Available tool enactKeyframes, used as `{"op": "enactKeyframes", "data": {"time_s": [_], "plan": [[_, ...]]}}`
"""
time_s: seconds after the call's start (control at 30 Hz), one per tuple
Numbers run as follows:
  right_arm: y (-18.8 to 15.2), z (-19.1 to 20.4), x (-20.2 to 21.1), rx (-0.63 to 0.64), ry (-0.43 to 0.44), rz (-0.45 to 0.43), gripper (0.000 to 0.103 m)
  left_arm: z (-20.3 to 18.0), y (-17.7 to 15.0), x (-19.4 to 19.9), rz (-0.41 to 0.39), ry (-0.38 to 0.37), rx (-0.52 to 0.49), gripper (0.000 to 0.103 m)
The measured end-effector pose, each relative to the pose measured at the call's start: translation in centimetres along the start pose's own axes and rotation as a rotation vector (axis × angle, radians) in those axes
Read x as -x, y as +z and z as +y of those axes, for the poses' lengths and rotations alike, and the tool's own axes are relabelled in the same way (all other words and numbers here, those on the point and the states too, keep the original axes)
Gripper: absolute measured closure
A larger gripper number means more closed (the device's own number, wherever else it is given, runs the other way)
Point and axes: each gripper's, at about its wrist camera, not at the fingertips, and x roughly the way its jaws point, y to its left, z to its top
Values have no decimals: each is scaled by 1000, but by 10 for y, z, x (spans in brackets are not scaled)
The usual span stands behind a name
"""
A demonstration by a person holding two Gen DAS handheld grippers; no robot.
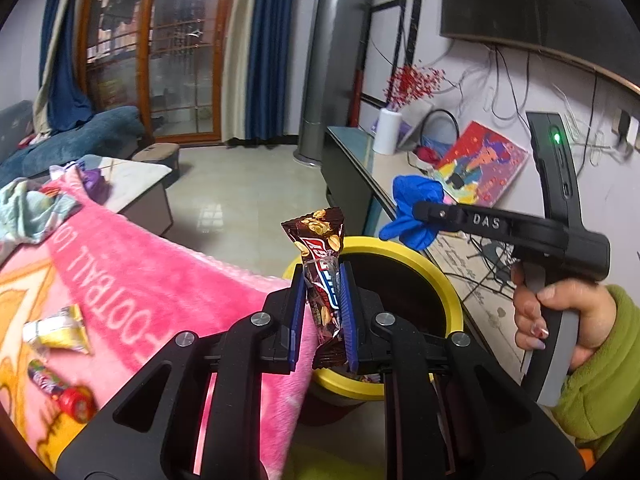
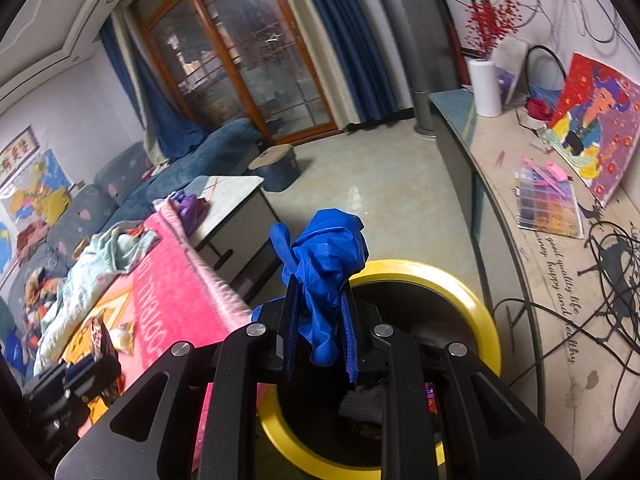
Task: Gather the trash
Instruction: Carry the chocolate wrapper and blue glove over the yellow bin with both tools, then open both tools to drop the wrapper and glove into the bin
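My left gripper [image 1: 323, 280] is shut on a brown snack wrapper [image 1: 322, 258] that stands upright between its blue pads, just over the near rim of a yellow-rimmed bin [image 1: 436, 272]. My right gripper [image 2: 320, 296] is shut on a crumpled blue glove [image 2: 326, 256], held above the left rim of the same bin [image 2: 472, 300]. In the left wrist view the right gripper [image 1: 418, 212] with the glove [image 1: 412, 212] hangs over the bin's far rim, a hand in a green sleeve [image 1: 600, 352] on its handle. Dark trash lies inside the bin.
A pink blanket [image 1: 132, 272] covers the surface left of the bin, with a yellow wrapper [image 1: 56, 330] and a candy tube [image 1: 60, 390] on it. A low table [image 2: 230, 200] and blue sofa [image 2: 192, 160] stand behind. A long counter [image 2: 520, 264] with cables and a painting [image 2: 596, 120] runs along the right.
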Motion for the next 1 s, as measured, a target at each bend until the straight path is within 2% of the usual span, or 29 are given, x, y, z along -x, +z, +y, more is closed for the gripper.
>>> {"op": "enactKeyframes", "data": {"time_s": [0.47,0.77,0.87,0.93,0.97,1.0], "plan": [[-2,-54,-13,-107,-74,35,84,-29,-1,-50,94,-65,-36,91],[-7,-69,-22,-146,-69,74,82,-43,-8,-78,150,-99,-89,91],[-8,-71,-23,-158,-63,82,78,-46,-8,-86,160,-101,-94,89],[-9,-74,-25,-173,-59,85,70,-47,-6,-90,164,-99,-98,83],[-10,-75,-25,-179,-57,86,64,-47,-5,-91,163,-99,-98,74],[-10,-76,-25,-183,-54,84,58,-47,-5,-91,162,-100,-97,59]]}}
